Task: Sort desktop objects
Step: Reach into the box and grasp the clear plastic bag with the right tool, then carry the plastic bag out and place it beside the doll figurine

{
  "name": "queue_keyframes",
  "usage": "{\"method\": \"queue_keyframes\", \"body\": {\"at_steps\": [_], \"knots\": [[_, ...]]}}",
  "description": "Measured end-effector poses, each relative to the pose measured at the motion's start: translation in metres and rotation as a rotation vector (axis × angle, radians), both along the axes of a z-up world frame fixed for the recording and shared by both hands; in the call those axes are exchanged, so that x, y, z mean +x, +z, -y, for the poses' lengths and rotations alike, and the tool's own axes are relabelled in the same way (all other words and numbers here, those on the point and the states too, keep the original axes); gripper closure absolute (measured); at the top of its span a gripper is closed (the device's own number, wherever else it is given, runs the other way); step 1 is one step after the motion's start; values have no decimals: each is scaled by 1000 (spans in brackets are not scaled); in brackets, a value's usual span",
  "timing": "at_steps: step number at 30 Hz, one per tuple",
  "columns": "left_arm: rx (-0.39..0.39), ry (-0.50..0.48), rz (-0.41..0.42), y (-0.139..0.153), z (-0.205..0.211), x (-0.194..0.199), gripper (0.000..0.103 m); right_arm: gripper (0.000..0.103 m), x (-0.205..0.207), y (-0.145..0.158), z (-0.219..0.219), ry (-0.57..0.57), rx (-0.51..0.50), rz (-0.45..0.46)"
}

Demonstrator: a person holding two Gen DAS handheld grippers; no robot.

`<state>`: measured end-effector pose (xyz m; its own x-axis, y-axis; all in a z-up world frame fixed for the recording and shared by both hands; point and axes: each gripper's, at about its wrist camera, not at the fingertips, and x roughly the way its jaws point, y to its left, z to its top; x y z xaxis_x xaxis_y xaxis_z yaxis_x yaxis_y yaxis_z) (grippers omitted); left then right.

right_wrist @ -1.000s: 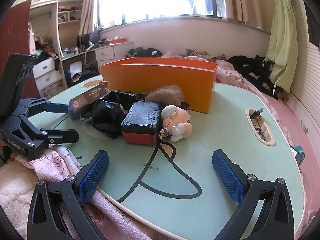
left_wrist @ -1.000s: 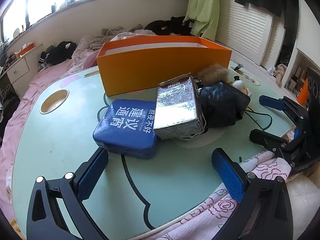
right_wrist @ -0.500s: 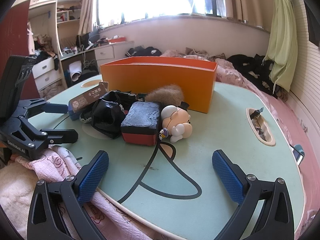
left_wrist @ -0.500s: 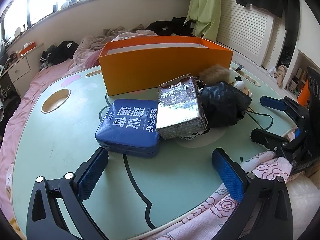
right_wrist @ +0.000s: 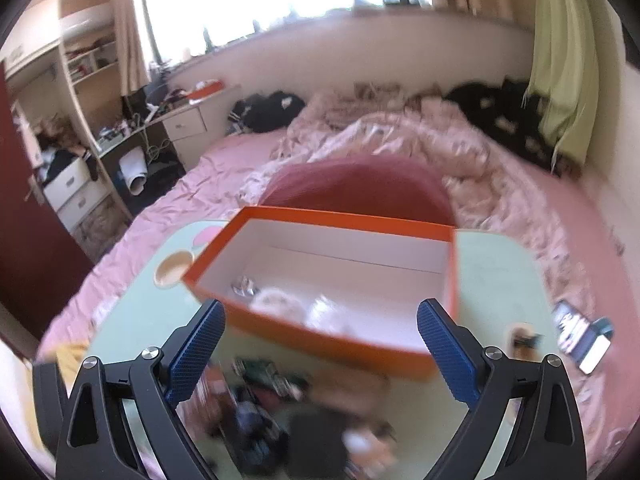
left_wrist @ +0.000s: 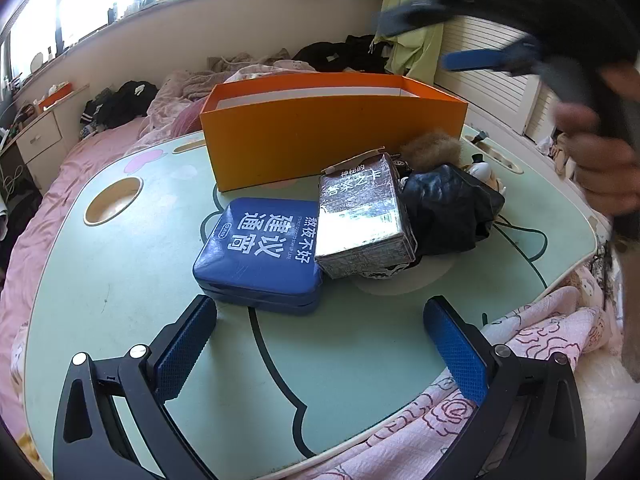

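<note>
Raised since the earlier frame, right gripper point(right_wrist: 318, 342), jaws closing on nothing, overlooks orange box point(right_wrist: 320, 320); left gripper point(left_wrist: 320, 344) spread, empty; descend squarely on one item.

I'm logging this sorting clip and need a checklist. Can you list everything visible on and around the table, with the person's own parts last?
table: one, pale green, on the bed
box: one, orange, open, at the table's far side
tin: one, blue, flat, centre of table
carton: one, silvery, leaning on the tin's right edge
bag: one, black, right of the carton
furry ball: one, brown, behind the bag
blanket: one, pink floral, at the table's near edge
left gripper: open, empty, low over the table
right gripper: jaws closing, nothing between them, above the box
hand: one, blurred, at right
</note>
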<state>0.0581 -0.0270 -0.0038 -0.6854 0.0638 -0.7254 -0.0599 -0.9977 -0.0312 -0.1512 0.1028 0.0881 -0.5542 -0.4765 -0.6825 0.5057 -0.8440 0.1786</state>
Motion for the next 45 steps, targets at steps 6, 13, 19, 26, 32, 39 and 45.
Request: {"method": "queue_keyframes", "body": {"at_steps": [6, 13, 19, 26, 32, 39, 45], "knots": [[1, 1, -3, 1, -1, 0, 0, 9, -16, -36, 23, -43, 95, 45], [2, 1, -3, 0, 1, 0, 0, 9, -10, -46, 13, -50, 80, 45], [2, 0, -3, 0, 1, 0, 0, 9, -10, -47, 13, -49, 88, 59], [2, 0, -3, 0, 0, 0, 0, 47, -34, -41, 13, 11, 112, 239], [2, 0, -3, 0, 1, 0, 0, 48, -68, -39, 7, -20, 200, 428], [2, -1, -3, 0, 1, 0, 0, 53, -71, -83, 27, 17, 281, 588], [1, 4, -3, 0, 0, 1, 0, 73, -63, -68, 16, 12, 228, 517]]}}
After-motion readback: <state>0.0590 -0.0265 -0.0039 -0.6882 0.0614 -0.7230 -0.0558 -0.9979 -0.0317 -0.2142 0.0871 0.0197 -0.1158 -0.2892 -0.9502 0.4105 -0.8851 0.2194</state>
